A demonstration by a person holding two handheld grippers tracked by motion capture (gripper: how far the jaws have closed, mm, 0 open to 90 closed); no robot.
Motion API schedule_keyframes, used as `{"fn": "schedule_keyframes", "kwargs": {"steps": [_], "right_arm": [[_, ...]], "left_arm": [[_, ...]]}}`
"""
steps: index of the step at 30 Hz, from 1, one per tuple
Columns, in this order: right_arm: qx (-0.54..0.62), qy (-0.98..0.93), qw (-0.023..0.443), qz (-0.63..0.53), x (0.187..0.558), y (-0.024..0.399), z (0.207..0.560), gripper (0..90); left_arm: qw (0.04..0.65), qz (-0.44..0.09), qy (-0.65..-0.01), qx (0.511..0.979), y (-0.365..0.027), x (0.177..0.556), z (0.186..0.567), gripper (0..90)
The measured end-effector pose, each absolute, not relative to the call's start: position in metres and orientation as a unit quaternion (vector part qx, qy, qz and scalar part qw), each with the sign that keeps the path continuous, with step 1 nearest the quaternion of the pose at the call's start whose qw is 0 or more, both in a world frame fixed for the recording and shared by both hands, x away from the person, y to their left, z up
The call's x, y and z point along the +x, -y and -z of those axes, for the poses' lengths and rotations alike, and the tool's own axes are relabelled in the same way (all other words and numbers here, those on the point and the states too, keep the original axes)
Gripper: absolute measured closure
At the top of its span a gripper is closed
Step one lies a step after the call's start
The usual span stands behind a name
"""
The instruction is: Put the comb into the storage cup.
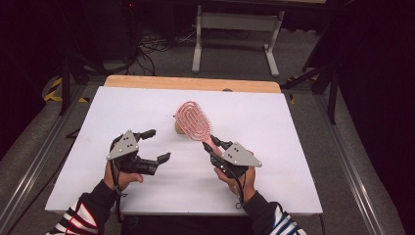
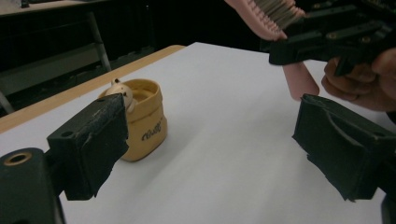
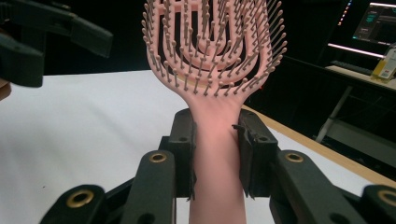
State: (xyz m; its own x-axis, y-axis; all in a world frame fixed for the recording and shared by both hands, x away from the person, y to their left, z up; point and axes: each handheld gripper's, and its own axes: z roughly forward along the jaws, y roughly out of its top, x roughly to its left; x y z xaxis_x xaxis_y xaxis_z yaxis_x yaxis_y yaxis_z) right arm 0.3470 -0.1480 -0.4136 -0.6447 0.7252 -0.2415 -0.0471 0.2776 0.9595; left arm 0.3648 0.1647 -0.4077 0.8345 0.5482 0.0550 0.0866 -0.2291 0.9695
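My right gripper (image 1: 213,144) is shut on the handle of a pink vented hairbrush (image 1: 194,120), and holds it above the white table with the bristled head pointing away. In the right gripper view both pads clamp the pink handle (image 3: 215,154) and the bristled head (image 3: 210,42) rises above them. My left gripper (image 1: 157,145) stands open to the left, above the table, with nothing between its jaws. A small tan jar-like container (image 2: 142,119) sits on the table beyond the left jaw, and sits behind the brush head (image 1: 179,128) in the high view.
The white tabletop (image 1: 264,127) has a wooden strip (image 1: 191,83) along its far edge. Beyond it stand a white frame leg (image 1: 197,41) and cables on the floor. Dark stands flank both sides.
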Motion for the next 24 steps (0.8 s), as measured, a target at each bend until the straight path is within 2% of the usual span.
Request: {"fn": "schedule_keyframes", "kwargs": {"steps": [16, 24], "right_arm": [[0.225, -0.734, 0.348, -0.538, 0.343, 0.138, 0.425, 69.8], [0.211, -0.742, 0.355, -0.528, 0.338, 0.130, 0.429, 69.8]], "left_arm": [[0.609, -0.167, -0.218, 0.744, -0.136, 0.375, 0.394, 13.6], [0.623, -0.141, -0.230, 0.734, -0.127, 0.379, 0.394, 18.0]]}}
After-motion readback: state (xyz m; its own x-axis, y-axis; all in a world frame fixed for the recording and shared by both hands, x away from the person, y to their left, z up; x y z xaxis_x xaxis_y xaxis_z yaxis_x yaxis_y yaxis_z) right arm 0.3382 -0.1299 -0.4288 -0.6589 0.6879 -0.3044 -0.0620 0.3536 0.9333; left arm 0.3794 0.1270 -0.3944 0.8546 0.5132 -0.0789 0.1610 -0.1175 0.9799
